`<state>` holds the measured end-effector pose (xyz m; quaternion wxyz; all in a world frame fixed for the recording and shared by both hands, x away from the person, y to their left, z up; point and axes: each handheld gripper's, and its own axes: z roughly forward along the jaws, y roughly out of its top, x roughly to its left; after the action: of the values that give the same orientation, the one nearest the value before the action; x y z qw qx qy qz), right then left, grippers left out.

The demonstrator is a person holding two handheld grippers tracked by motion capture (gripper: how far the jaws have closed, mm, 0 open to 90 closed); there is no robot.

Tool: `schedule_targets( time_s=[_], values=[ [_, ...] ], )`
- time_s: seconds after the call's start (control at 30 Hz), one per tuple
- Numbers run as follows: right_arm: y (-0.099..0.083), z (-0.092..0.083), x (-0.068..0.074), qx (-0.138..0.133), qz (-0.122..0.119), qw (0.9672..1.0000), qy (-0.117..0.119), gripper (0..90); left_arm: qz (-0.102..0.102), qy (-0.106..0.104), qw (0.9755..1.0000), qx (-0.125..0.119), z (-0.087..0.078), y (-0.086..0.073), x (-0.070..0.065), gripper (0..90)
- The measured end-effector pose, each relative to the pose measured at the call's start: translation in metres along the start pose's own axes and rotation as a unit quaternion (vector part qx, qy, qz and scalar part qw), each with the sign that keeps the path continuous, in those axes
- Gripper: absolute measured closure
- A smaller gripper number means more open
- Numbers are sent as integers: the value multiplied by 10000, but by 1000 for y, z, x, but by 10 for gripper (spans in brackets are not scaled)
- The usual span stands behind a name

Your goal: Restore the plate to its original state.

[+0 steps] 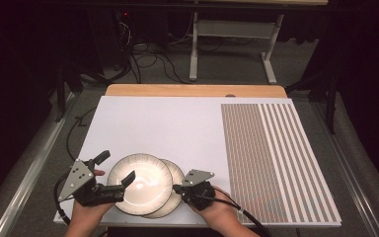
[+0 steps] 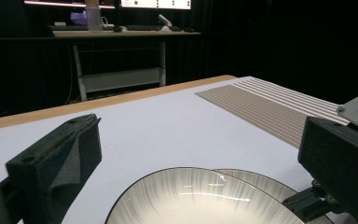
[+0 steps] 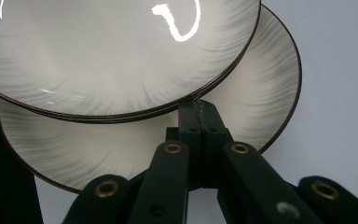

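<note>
- The right gripper (image 1: 177, 188) has its jaws pressed together, their tips over the lower plate (image 3: 261, 93), right at the dark rim of the upper plate (image 3: 121, 51); whether they pinch any rim cannot be told, and nothing shows between them.
- The left gripper (image 1: 114, 168) has its jaws spread wide, one over the upper plate's near left rim and one out over the bare desk (image 1: 177, 123), gripping nothing.
- Two glazed plates sit overlapped, the upper one offset to the left of the lower; the pair lies at the desk's near edge, left of the striped mat (image 1: 271, 158).
- Both plates lie flat, face up. Being round, they have no long axis; the only direction in the stack is the line of the offset, running left to right across the desk.
- The plates look like stiff, glossy ceramic: probably fairly heavy for their size, slippery under the pads and liable to chip if knocked or dropped.
- The rim appears the only workable hold, since the faces are too broad for the jaws. The upper plate's free left rim, clear of the lower plate, looks the easiest place to pinch.
</note>
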<state>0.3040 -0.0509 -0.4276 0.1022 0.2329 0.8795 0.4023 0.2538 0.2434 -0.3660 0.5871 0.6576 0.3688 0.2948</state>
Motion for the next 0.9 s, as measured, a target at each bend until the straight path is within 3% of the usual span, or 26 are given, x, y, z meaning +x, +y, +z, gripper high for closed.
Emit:
schedule_targets(
  time_s=[0.9],
  values=[
    [3,-5,-2,-79,-4,9999,-66,900,-36,28,10000,-3,2,-1,2,1]
  ],
)
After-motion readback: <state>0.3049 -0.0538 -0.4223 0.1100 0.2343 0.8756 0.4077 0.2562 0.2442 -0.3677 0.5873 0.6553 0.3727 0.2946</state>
